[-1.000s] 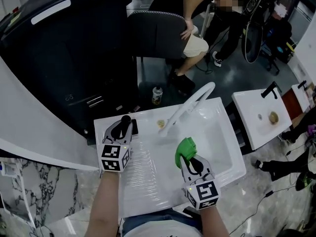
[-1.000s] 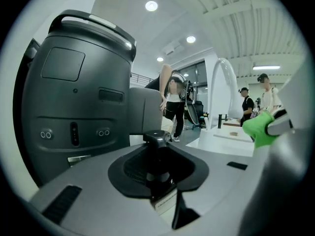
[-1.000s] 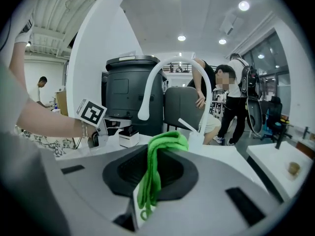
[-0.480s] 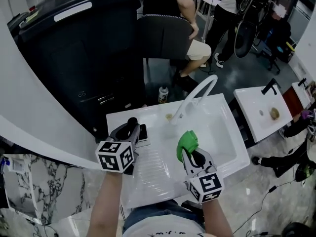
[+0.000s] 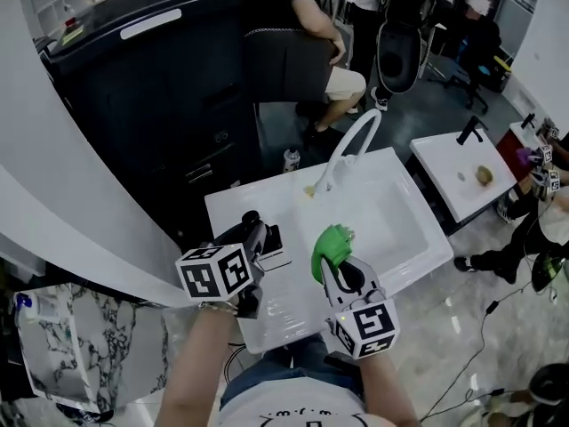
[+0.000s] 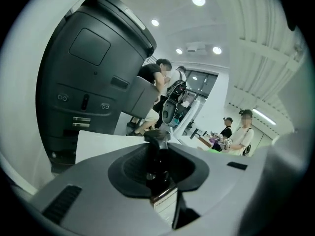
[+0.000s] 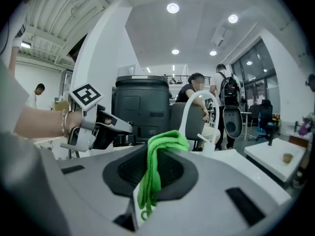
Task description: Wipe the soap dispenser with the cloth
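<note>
Dark soap dispenser (image 6: 158,156) in the left claw (image 5: 253,234), green cloth (image 5: 330,244) in the right claw (image 5: 336,269), above a white sink (image 5: 396,225).
The dispenser is a slim dark bottle with a rounded black pump head and a pale label low on its body. The left claw's jaws stand narrow, pressed on its sides. At its 3 o'clock, the right claw pinches the bright green cloth, soft and fuzzy, bunched in hanging folds. A white arched faucet (image 5: 351,145) rises at the cloth's 12 o'clock.
</note>
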`<state>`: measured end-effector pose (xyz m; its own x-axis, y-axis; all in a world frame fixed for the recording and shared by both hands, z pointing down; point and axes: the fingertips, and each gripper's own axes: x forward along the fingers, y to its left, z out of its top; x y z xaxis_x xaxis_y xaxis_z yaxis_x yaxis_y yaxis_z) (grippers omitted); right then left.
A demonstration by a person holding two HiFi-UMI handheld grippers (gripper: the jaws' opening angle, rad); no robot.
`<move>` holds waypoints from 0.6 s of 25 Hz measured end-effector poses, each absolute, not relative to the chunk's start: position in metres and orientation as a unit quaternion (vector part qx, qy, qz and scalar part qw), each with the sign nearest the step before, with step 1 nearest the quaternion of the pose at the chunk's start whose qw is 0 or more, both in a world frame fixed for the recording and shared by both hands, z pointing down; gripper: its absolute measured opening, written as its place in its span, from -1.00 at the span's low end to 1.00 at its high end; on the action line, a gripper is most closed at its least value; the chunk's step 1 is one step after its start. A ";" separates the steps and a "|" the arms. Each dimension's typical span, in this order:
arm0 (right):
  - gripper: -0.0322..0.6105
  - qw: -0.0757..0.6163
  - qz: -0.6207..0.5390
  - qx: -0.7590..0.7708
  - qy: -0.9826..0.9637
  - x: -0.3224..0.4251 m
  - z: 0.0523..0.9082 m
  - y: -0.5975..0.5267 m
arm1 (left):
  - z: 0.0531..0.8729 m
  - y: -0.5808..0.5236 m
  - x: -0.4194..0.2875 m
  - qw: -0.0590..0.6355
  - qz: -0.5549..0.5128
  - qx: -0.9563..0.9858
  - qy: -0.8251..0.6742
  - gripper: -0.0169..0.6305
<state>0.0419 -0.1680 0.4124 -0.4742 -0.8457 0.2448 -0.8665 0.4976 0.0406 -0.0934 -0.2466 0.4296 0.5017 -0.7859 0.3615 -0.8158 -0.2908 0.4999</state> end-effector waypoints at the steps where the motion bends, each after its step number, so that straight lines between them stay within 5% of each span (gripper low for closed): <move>1: -0.76 0.115 0.044 0.502 -0.856 0.040 0.411 -0.162 | 0.430 -0.242 -0.094 0.332 0.022 0.801 -0.497 -0.67; 15: -0.75 0.108 0.025 0.423 -0.899 0.013 0.397 -0.133 | 0.438 -0.213 -0.078 0.420 -0.019 0.754 -0.505 -0.66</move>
